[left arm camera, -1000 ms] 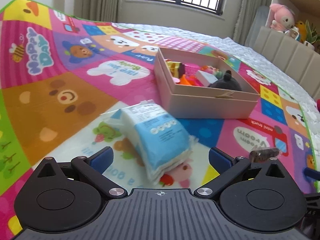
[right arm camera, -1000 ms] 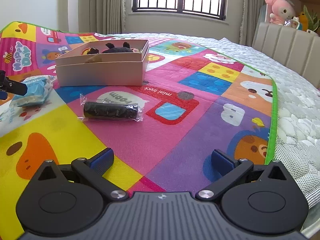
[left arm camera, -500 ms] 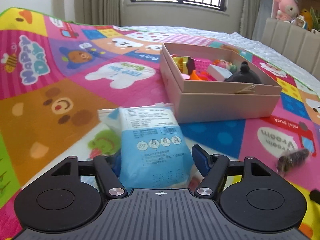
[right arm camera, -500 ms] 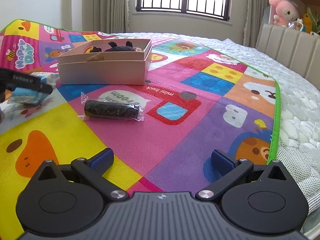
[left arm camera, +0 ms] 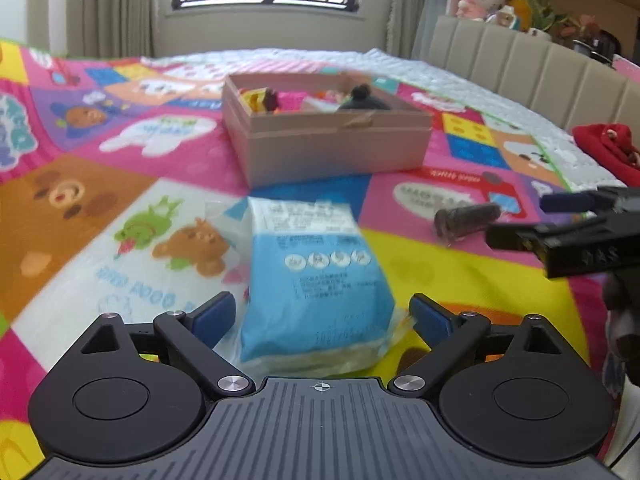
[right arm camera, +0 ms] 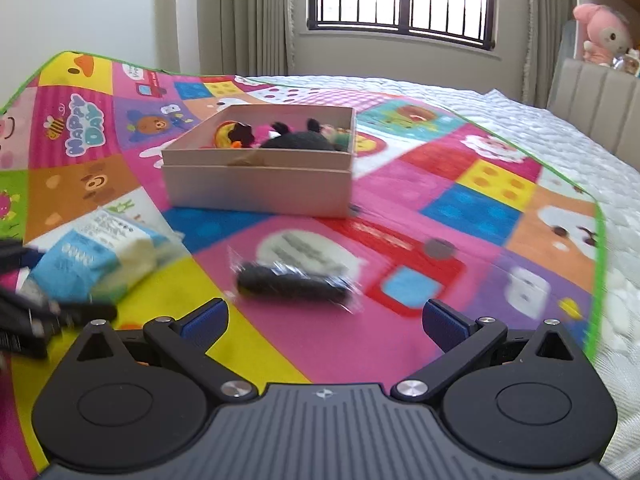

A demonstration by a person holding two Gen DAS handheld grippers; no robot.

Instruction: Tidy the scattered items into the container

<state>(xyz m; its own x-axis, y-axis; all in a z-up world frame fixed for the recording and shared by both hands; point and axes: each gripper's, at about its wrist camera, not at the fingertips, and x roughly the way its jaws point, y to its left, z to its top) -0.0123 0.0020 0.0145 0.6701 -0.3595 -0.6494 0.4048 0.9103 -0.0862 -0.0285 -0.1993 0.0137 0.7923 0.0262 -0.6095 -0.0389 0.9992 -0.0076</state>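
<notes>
Left wrist view: left hand-held gripper (left arm camera: 322,316), fingers apart, straddles the blue pack (left arm camera: 316,280) on the mat, long axis toward the box (left arm camera: 332,152) ahead. Right hand-held gripper (right arm camera: 324,320), apart, faces the crosswise roll (right arm camera: 292,286).

Play mat (right arm camera: 400,344) bears box (right arm camera: 260,194); packet (left arm camera: 316,280); roll (right arm camera: 292,286).

Blue packet (left arm camera: 316,280) fills gap between left jaws; box (left arm camera: 332,148) wall beyond; bare mat (right arm camera: 320,340) ahead of right jaws, dark roll (right arm camera: 292,286) beyond.
</notes>
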